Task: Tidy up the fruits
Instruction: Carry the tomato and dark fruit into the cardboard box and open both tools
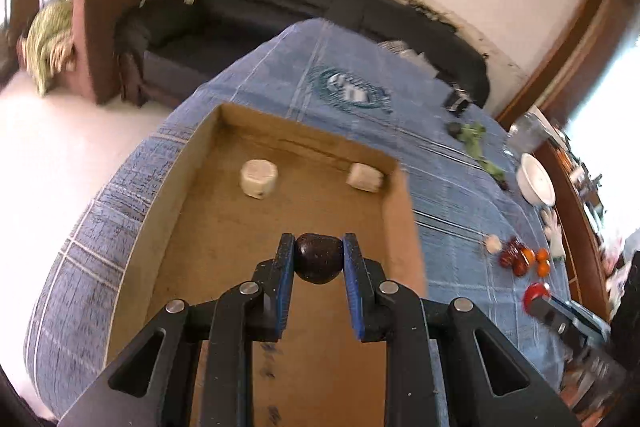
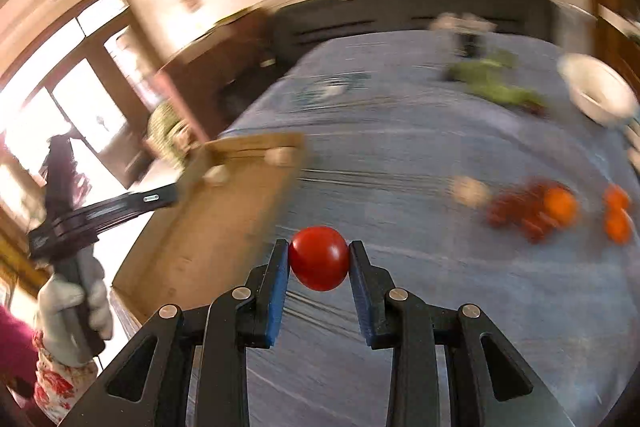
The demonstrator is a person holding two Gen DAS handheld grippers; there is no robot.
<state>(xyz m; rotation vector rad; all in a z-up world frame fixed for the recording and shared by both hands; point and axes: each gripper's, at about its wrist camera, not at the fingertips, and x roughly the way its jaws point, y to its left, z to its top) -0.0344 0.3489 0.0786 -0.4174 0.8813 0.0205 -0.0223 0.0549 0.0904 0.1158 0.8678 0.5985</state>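
My left gripper [image 1: 319, 247] is shut on a dark brown round fruit [image 1: 319, 259] and holds it above the floor of an open cardboard box [image 1: 224, 227]. Two pale chunky items [image 1: 258, 178] [image 1: 364, 177] lie at the box's far end. My right gripper [image 2: 319, 251] is shut on a red tomato [image 2: 319, 258] above the blue tablecloth [image 2: 400, 155], right of the box [image 2: 224, 223]. A pile of red and orange fruits [image 2: 536, 207] lies on the cloth to the right; it also shows in the left wrist view [image 1: 524, 259].
A white bowl [image 2: 596, 91] and green leafy vegetables [image 2: 496, 83] sit at the table's far right. A pale round item [image 2: 470, 191] lies by the fruit pile. A dark sofa [image 1: 280, 3] stands behind the table. The gloved hand holding the left gripper [image 2: 76, 267] is at left.
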